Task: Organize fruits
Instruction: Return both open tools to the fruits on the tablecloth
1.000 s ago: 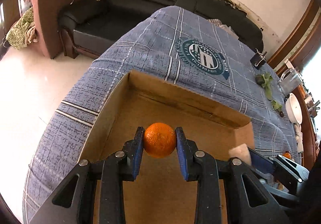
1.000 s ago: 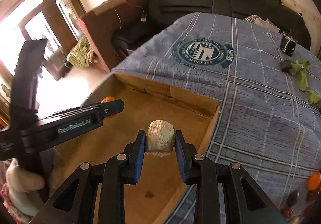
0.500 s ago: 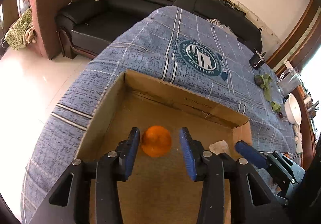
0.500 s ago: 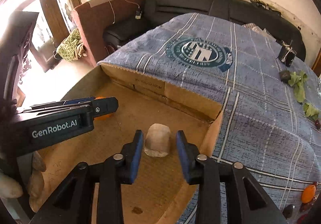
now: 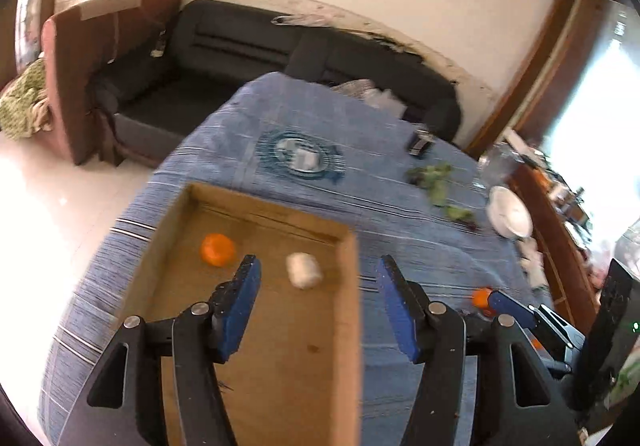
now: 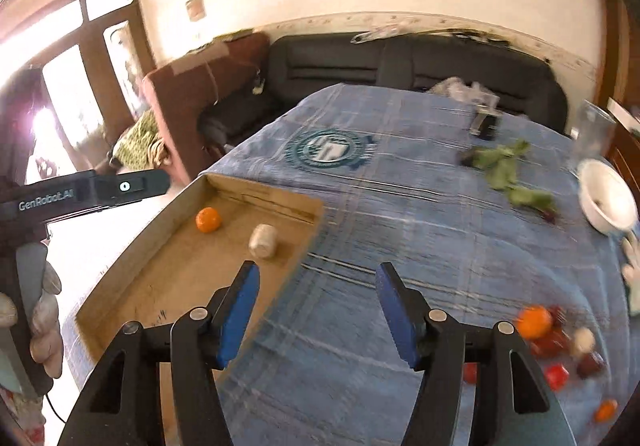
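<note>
**Dropping fruit in the box**

Opening both sets of fingers, I hold nothing in the left gripper or the right gripper. The cardboard box on the counter holds an orange and a pale fruit. Next I should reach for the fruit pile on my right.

Surface: table covered by a blue plaid cloth with a round teal emblem at the centre.
At 9 o'clock: shallow brown cardboard tray.
At 1 o'clock: small dark device; green leafy sprigs.
At 3 o'clock: white ceramic bowl.
At 4 o'clock: blurred cluster of orange, red and pale fruits.
</note>
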`<control>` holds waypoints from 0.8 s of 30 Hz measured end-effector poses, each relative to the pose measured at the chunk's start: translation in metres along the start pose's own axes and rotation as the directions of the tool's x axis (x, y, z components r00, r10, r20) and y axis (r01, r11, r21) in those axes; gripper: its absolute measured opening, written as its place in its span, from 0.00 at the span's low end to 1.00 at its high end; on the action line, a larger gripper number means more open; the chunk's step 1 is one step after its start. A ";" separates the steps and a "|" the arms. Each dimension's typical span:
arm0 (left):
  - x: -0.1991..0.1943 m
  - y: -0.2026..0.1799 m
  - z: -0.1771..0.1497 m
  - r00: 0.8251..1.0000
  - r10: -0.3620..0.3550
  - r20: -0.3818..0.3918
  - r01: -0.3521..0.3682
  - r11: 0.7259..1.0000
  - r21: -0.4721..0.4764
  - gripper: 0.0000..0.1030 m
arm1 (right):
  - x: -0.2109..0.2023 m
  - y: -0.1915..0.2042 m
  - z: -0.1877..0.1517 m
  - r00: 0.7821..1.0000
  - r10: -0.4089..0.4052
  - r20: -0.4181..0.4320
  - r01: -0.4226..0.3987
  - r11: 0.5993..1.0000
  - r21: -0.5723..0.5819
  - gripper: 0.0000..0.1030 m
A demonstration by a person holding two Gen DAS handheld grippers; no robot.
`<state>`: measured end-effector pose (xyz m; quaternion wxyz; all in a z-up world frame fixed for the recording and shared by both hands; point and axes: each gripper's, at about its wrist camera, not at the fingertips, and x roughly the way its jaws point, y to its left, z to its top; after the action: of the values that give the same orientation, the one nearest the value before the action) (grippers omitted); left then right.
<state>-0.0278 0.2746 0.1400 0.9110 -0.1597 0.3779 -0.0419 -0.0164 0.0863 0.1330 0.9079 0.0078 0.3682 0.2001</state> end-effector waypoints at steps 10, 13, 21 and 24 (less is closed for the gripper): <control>0.002 -0.074 -0.038 0.985 -0.158 -0.072 0.162 0.985 0.054 0.65 | -0.120 -0.116 -0.065 0.981 -0.167 0.103 0.140 0.964 0.226 0.76; 0.007 -0.084 -0.034 0.986 -0.151 -0.070 0.155 0.986 0.056 0.65 | -0.143 -0.160 -0.086 0.963 -0.258 0.076 0.224 0.926 0.302 0.76; -0.041 -0.089 0.012 0.994 -0.060 0.096 0.048 0.992 0.119 0.66 | -0.267 -0.242 -0.086 0.807 -0.568 0.160 0.475 0.787 0.394 0.77; -0.053 -0.089 0.015 0.988 -0.057 0.142 0.040 0.992 0.120 0.72 | -0.309 -0.264 -0.084 0.745 -0.639 0.189 0.513 0.731 0.449 0.82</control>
<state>-0.0510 0.2051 0.2149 0.9426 -0.1179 0.3036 -0.0743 -0.1788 -0.2821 0.2353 0.9542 0.0952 0.2244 -0.1732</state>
